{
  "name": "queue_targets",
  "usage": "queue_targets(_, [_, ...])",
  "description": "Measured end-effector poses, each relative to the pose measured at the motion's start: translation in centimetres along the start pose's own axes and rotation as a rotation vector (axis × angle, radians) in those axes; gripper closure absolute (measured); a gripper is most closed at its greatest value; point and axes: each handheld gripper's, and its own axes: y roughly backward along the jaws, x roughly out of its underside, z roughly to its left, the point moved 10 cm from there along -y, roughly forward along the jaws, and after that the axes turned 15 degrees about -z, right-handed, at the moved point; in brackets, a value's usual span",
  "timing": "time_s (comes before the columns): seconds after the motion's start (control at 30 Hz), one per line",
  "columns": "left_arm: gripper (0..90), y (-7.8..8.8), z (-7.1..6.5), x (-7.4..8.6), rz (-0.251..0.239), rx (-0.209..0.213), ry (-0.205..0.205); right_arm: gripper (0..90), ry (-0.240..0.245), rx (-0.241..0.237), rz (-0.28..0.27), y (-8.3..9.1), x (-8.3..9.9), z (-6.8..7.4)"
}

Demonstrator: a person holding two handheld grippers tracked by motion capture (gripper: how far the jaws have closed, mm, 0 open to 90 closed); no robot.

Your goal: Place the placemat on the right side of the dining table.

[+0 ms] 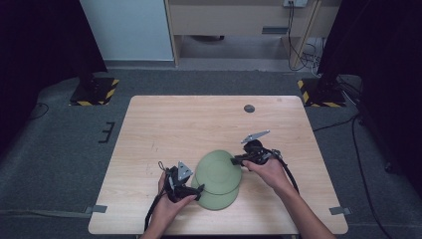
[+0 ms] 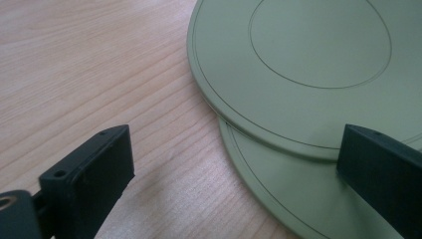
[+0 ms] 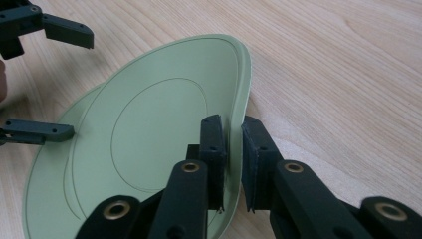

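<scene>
Two flat pale-green plates lie overlapping near the front of the wooden table (image 1: pixel 164 124). The upper plate (image 1: pixel 218 169) (image 2: pixel 308 59) (image 3: pixel 149 124) rests partly on the lower plate (image 1: pixel 219 200) (image 2: pixel 278 184). My right gripper (image 1: pixel 237 160) (image 3: pixel 233 144) is shut on the upper plate's right rim, which stands between its two pads. My left gripper (image 1: pixel 197 191) (image 2: pixel 239 144) (image 3: pixel 82 84) is open at the plates' left edge. One of its jaws is over bare wood and the other over the lower plate, with nothing gripped.
A small dark round disc (image 1: pixel 249 108) sits near the table's far edge. Grey tape marks the front corners (image 1: pixel 98 209). Black stands with yellow-striped bases (image 1: pixel 94 92) (image 1: pixel 323 94) flank the table on the floor beyond it.
</scene>
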Motion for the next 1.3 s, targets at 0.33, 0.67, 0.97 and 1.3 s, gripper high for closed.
queue_targets(0.33, [3.3,-0.2,0.7,0.0,0.0,-0.032,0.005,81.6,-0.029,0.028,0.014,-0.7,0.4,-1.2])
queue_targets(0.67, [0.6,-0.5,0.9,0.0,0.007,-0.042,0.013,78.7,-0.04,-0.019,-0.011,-0.1,-0.1,-0.2])
queue_targets(0.97, [0.3,-0.5,0.9,0.0,0.007,-0.042,0.012,77.1,-0.038,-0.043,0.024,-0.5,0.4,0.3])
queue_targets(1.3, [1.9,-0.4,0.8,0.1,0.0,-0.039,0.018,83.6,-0.055,-0.037,0.0,0.4,-0.2,0.0])
